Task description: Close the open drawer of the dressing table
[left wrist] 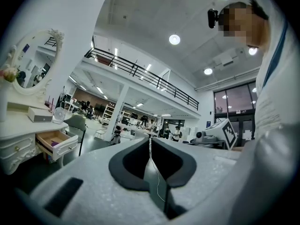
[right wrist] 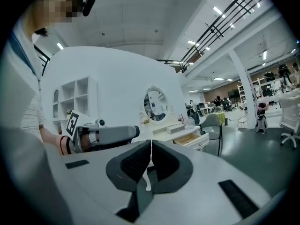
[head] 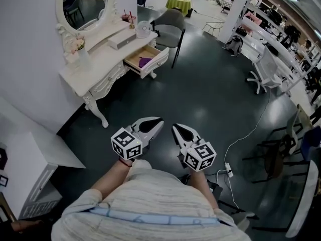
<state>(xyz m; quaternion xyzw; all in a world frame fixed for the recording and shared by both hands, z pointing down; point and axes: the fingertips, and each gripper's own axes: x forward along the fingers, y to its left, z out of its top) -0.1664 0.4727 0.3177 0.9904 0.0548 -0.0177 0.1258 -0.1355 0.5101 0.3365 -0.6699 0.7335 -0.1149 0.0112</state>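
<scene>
1. At the upper left of the head view, the drawer (head: 146,60) stands pulled well out from the white dressing table (head: 95,70). Its front faces the open floor toward you, and a purple item (head: 145,62) lies inside.
2. A grey chair (head: 169,29) stands just beside the drawer on its far side.
3. Your left claw (head: 159,121) and right claw (head: 175,128) are held low before your body, well apart from the drawer. Each has its jaws pressed together with nothing between them.
4. Judgement: the closing has not begun, and the whole approach lies ahead of you.
5. Risk: a push at one corner of the front could skew the drawer and jam it. Press near the middle.
6. Risk: a hard shove could jolt the small fan (head: 143,29) and the box (head: 122,40) on the tabletop. Close it gently.
</scene>
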